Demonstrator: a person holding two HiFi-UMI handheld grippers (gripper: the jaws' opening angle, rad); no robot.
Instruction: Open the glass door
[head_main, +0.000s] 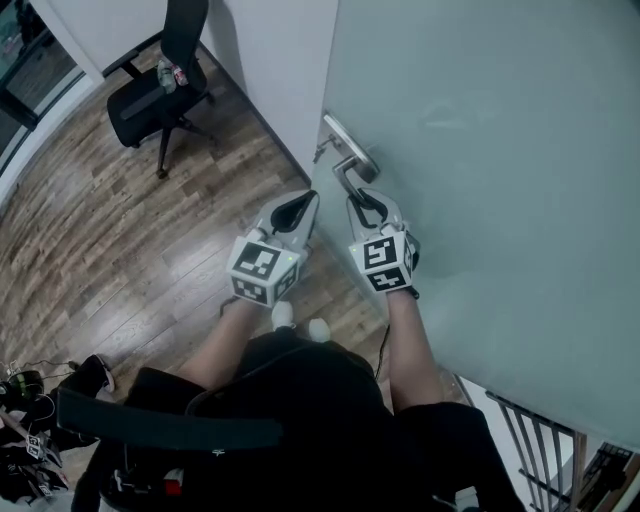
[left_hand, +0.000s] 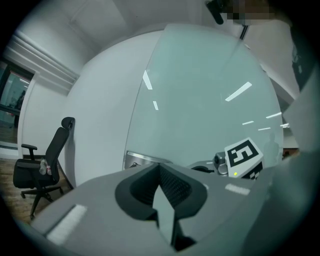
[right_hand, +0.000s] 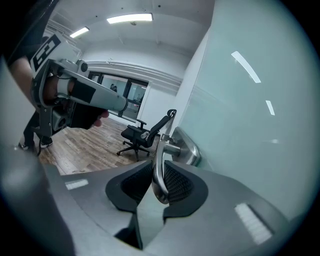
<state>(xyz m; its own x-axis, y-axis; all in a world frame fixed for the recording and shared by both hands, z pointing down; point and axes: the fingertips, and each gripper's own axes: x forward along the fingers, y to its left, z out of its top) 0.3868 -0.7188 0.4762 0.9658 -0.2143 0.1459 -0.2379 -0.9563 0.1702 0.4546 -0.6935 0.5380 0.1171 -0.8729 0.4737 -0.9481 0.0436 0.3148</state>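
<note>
Right now the right hand-held gripper (right_hand: 158, 169) is clamped on the metal handle (head_main: 352, 170) at centre frame. The handle sits at the left edge of the frosted glass door (head_main: 490, 150), which fills the right side. The left hand-held gripper (left_hand: 160, 169) hangs just left of it, jaws together and empty. The door probably swings heavy, and the smooth lever could slip, so it is best held near its free end.

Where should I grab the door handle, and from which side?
Take the door handle near the lever's free end, away from its mount on the glass door, coming end-on so the jaws straddle the thin bar. The right gripper is clamped just so; that likely gives most leverage.
</note>
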